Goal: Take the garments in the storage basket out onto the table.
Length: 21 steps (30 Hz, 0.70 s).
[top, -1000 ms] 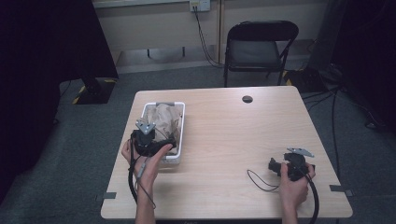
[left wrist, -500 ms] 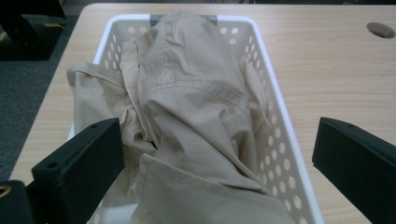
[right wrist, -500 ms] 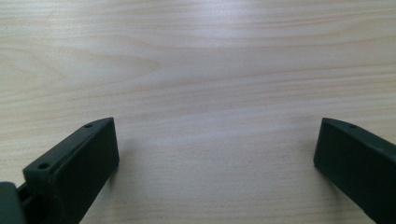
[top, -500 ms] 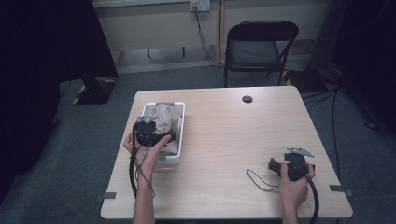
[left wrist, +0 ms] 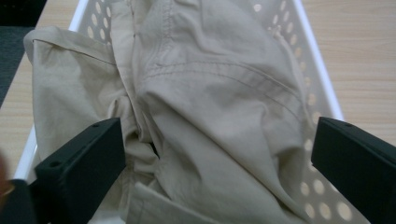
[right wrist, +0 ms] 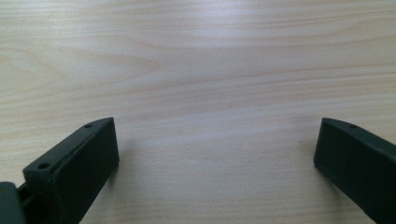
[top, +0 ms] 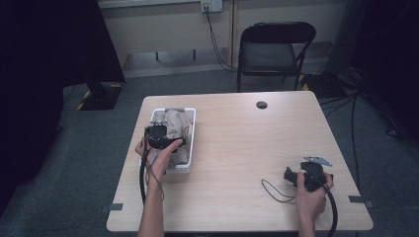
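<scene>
Trousers [left wrist: 205, 107] lie crumpled in basket [top: 192, 143], ungrasped; left gripper [left wrist: 215, 154] hovers wide above, right gripper [right wrist: 215, 154] wide over table [top: 237, 148]

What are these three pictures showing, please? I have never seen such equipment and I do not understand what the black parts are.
A person sits at a wooden table and holds a hand-operated claw in each hand. The high view looks down from above. The left claw hangs over a white basket that holds a crumpled beige garment. The right claw sits low over bare table near the right edge.

The other two pictures come from small cameras riding on the claws. The black blocks at the bottom of each are that claw's two jaws. In the left gripper view they stand wide apart above the garment, gripping nothing. In the right gripper view they are also open, over plain wood.
</scene>
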### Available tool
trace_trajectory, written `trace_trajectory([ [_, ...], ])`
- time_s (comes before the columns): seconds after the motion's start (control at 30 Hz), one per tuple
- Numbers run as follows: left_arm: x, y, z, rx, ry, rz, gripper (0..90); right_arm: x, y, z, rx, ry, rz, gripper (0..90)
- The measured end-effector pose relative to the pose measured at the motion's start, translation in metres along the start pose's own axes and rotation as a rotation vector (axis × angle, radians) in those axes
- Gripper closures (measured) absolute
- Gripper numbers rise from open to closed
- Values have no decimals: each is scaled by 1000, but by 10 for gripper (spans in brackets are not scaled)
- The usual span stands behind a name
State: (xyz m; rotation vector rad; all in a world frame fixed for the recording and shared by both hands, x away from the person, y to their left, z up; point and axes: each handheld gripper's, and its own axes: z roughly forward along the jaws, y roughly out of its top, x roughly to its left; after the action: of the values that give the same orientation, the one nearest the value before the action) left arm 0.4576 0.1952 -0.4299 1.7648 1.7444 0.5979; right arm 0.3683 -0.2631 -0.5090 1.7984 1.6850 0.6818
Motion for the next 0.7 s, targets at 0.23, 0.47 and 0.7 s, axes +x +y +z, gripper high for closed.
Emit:
trace_trajectory([
  [0.23,3,-4,16,68,16,12,33,0,0,0,0,0,0,0],
  [0.47,6,-5,26,107,28,12,51,0,0,0,0,0,0,0],
  [0.7,6,-6,35,184,50,13,72,0,0,0,0,0,0,0],
])
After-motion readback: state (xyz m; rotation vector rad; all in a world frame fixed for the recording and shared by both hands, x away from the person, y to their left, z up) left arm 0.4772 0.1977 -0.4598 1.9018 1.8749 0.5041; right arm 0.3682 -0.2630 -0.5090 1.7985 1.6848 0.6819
